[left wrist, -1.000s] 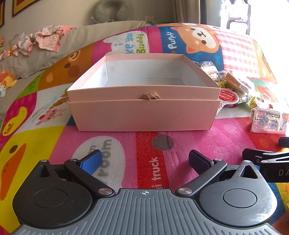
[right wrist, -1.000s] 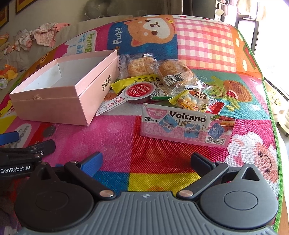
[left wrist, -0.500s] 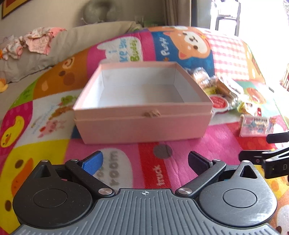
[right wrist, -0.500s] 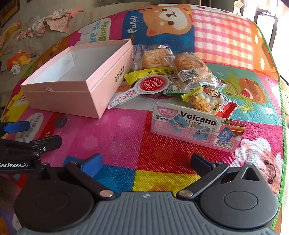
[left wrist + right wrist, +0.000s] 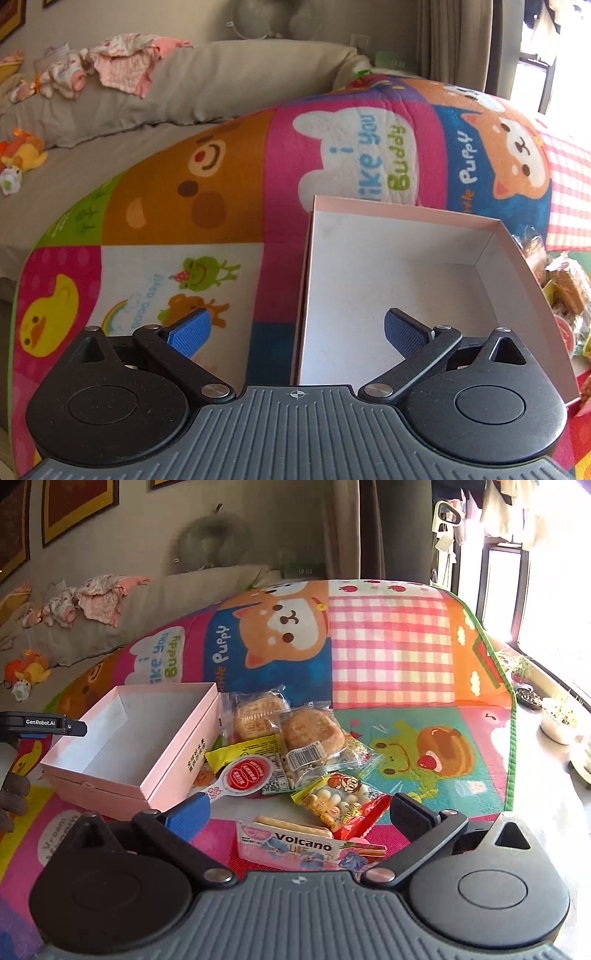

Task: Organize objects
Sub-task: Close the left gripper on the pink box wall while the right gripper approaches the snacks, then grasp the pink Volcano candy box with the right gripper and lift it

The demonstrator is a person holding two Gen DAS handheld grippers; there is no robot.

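An empty pink box (image 5: 402, 280) (image 5: 133, 746) lies open on the colourful play mat. My left gripper (image 5: 295, 332) is open above the box's near left corner, one finger over the mat, the other over the box floor. To the right of the box lies a heap of snacks: a pink Volcano pack (image 5: 310, 845), a candy bag (image 5: 343, 801), two wrapped cookies (image 5: 288, 727), a red-lidded cup (image 5: 247, 775). My right gripper (image 5: 299, 816) is open, hovering just above the Volcano pack. The left gripper's side (image 5: 40, 723) shows at the left of the right wrist view.
The mat (image 5: 391, 657) covers a low surface; its green edge (image 5: 511, 738) runs along the right by a sunny window with small plant pots (image 5: 557, 720). A grey cushion with baby clothes (image 5: 122, 70) and soft toys (image 5: 22, 155) lies beyond the mat.
My left gripper has advanced and swung left over the box's near left corner. My right gripper has moved forward and down, so the Volcano pack now sits right under its fingers.
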